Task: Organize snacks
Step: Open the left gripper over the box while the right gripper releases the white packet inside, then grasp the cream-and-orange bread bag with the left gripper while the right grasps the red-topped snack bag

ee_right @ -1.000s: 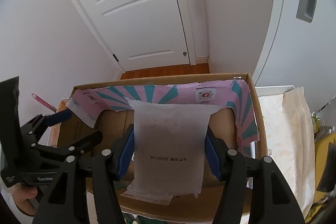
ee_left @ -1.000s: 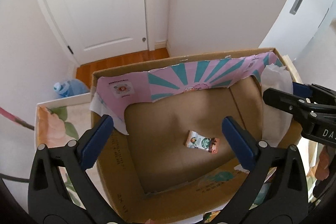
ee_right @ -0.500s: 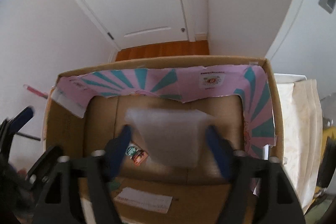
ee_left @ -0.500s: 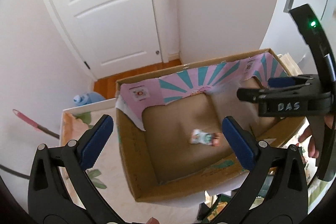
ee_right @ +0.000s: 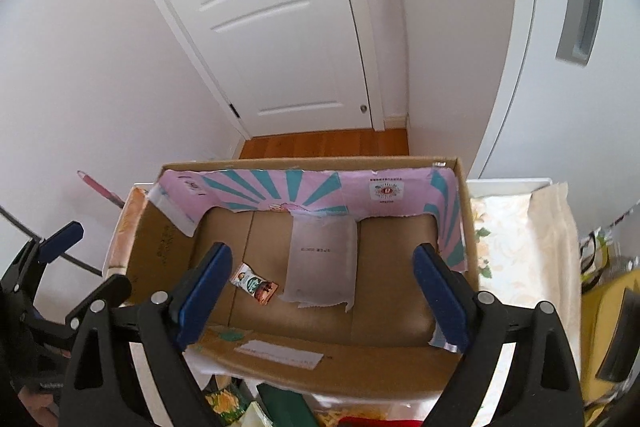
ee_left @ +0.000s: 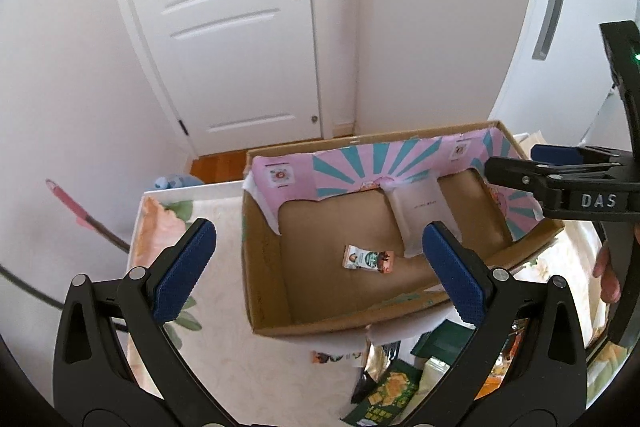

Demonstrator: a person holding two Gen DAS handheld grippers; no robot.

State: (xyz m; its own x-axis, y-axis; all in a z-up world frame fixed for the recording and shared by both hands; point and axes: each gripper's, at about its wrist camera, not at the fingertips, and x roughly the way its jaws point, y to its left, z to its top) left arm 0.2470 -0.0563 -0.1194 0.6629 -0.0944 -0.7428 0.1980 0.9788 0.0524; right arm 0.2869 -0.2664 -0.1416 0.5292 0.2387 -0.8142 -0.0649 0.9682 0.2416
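Observation:
An open cardboard box (ee_left: 264, 283) (ee_right: 160, 259) with a pink and teal liner stands on the table. Inside lie a small snack packet (ee_left: 368, 258) (ee_right: 254, 283) and a white translucent snack bag (ee_left: 424, 211) (ee_right: 322, 259), which leans against the far wall. My left gripper (ee_left: 316, 275) is open and empty, held above the box's near left side. My right gripper (ee_right: 322, 291) is open and empty above the box's near edge; it also shows in the left wrist view (ee_left: 560, 183).
More snack packs lie on the table before the box: a green one (ee_left: 384, 395), a small packet (ee_left: 336, 357) and dark green ones (ee_right: 284, 407). A floral cloth (ee_left: 224, 367) covers the table. A white door (ee_right: 272, 27) and wood floor (ee_right: 324, 145) lie beyond.
My right gripper opened and let go of the white bag, which dropped into the box. Both grippers have pulled back and up from the box.

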